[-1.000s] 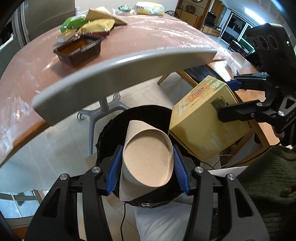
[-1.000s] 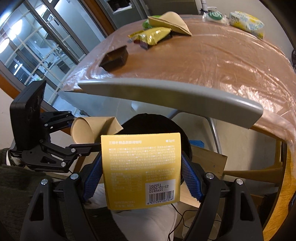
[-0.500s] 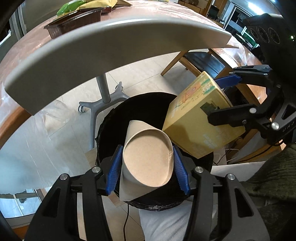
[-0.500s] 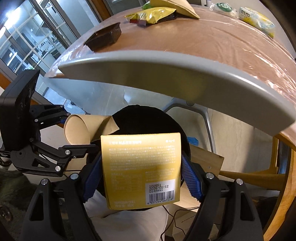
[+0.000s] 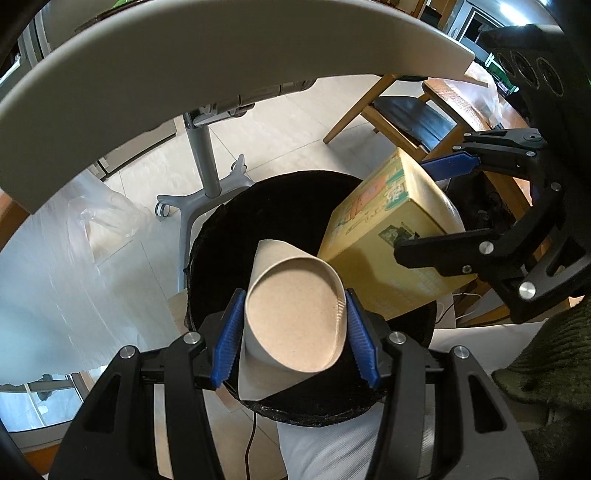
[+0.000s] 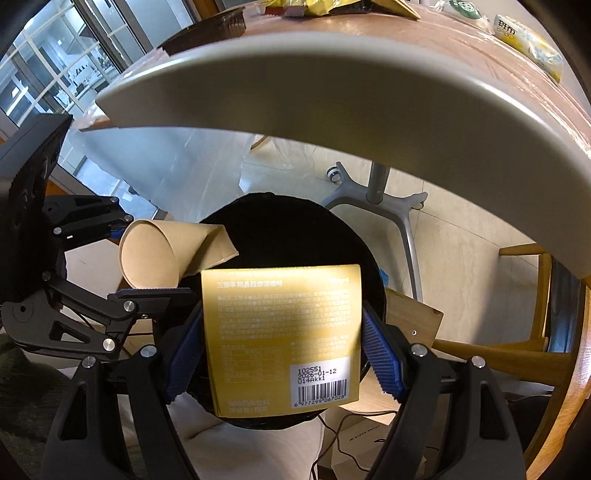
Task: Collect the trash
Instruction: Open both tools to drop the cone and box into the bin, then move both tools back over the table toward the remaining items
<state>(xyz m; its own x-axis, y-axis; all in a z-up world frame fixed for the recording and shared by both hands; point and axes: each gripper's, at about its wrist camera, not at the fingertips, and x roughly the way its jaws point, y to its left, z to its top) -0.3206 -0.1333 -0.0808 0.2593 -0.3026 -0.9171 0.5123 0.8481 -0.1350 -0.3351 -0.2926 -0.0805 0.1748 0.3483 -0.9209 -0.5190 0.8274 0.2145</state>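
Left wrist view: left gripper (image 5: 295, 314) pinches squashed brown paper cup (image 5: 295, 314), right gripper (image 6: 282, 339) clamps yellow printed carton (image 6: 282, 332) — both over black-lined round bin (image 5: 229, 236), unreleased — wrappers (image 6: 325, 7) remain on table.

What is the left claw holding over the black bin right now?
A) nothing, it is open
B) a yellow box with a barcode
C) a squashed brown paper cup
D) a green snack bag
C: in the left wrist view, the left claw has its blue pads pressed on either side of the squashed brown paper cup, above the black bin.
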